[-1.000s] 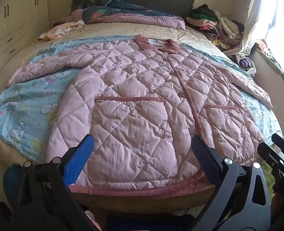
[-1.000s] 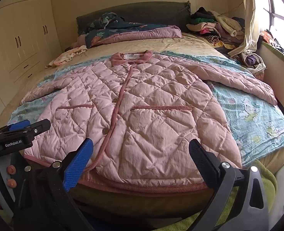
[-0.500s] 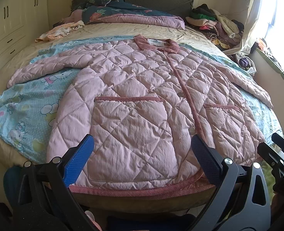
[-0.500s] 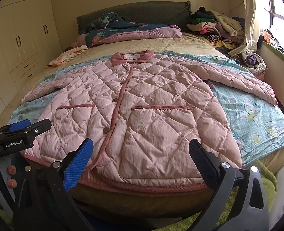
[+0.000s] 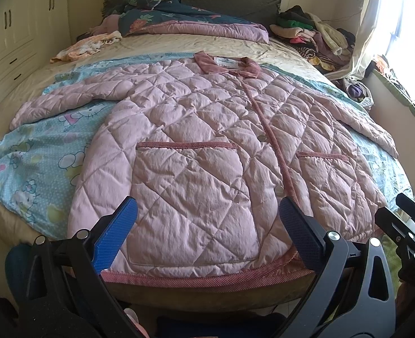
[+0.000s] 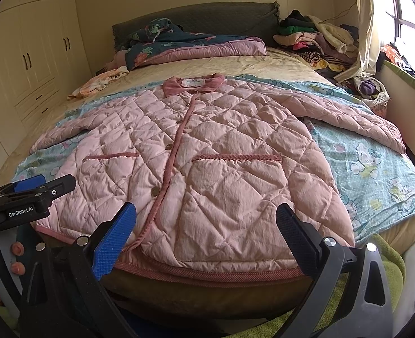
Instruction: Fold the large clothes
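Left gripper (image 5: 207,236): at the bottom of the left wrist view we see its fingers (image 5: 114,236) spread wide with nothing between them, poised just short of the hem.

Right gripper (image 6: 206,236): at the bottom of the right wrist view its fingers (image 6: 113,238) are likewise spread wide and hold nothing; its black frame also shows at the lower right edge of the left wrist view.

Change: we find almost none over the last second. Both grippers hover where they were, and the jacket lies exactly as it did, no crease shifted.

Jacket (image 5: 207,146): a pink quilted jacket fills the middle of both views, spread flat and front up on the bed (image 6: 263,62), buttoned shut, its hem (image 5: 201,280) at the near edge of the mattress.

Sleeves: the left sleeve (image 5: 66,98) reaches toward the left of the frame and the right sleeve (image 6: 356,118) toward the right, both lying over the blue cartoon sheet (image 6: 376,169).

Collar (image 6: 193,83): upper centre, pointing at the headboard.

Far clutter: a dark floral quilt (image 6: 179,42) at the top centre and a clothes pile (image 6: 320,39) at the upper right, well apart from the jacket.

Meaning for the task: we judge that no fold has begun. The pause reads as lining up, and the next move probably calls for taking a sleeve or a hem corner.
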`<action>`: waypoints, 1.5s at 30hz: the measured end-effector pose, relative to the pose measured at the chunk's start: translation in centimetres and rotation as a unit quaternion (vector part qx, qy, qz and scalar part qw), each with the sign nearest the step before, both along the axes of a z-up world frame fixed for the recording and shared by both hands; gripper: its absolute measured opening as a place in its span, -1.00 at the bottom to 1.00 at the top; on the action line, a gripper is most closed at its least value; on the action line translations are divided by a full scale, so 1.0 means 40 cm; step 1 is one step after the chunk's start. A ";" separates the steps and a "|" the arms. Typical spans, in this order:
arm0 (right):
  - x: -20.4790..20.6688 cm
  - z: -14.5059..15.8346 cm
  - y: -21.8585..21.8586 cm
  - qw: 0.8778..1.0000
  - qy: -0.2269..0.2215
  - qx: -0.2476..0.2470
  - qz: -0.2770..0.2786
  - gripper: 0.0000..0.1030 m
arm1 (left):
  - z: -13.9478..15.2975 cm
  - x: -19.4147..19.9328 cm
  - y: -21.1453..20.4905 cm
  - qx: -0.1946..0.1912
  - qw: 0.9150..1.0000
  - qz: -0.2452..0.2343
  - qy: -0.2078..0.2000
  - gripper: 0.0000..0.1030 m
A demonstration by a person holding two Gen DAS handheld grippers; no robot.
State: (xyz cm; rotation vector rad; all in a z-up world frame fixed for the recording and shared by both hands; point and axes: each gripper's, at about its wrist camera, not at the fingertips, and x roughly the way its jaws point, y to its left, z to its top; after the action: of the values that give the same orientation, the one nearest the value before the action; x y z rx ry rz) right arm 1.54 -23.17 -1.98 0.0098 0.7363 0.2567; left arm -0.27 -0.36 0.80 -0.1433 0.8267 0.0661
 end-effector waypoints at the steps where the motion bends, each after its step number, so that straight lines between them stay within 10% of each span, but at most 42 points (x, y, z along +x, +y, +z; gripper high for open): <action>1: 0.000 0.000 0.001 1.000 0.001 0.001 0.000 0.92 | 0.001 0.000 0.000 0.000 1.000 0.000 0.000 0.84; 45: 0.168 0.069 -0.020 0.999 -0.016 0.037 0.002 0.92 | 0.014 0.146 -0.012 0.001 1.000 -0.003 0.005 0.84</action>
State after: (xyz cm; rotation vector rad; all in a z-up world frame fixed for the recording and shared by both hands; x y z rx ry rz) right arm 8.27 -23.97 0.76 0.0738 0.6944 0.2865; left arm 5.55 -0.84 1.37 -0.1389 0.8377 0.0628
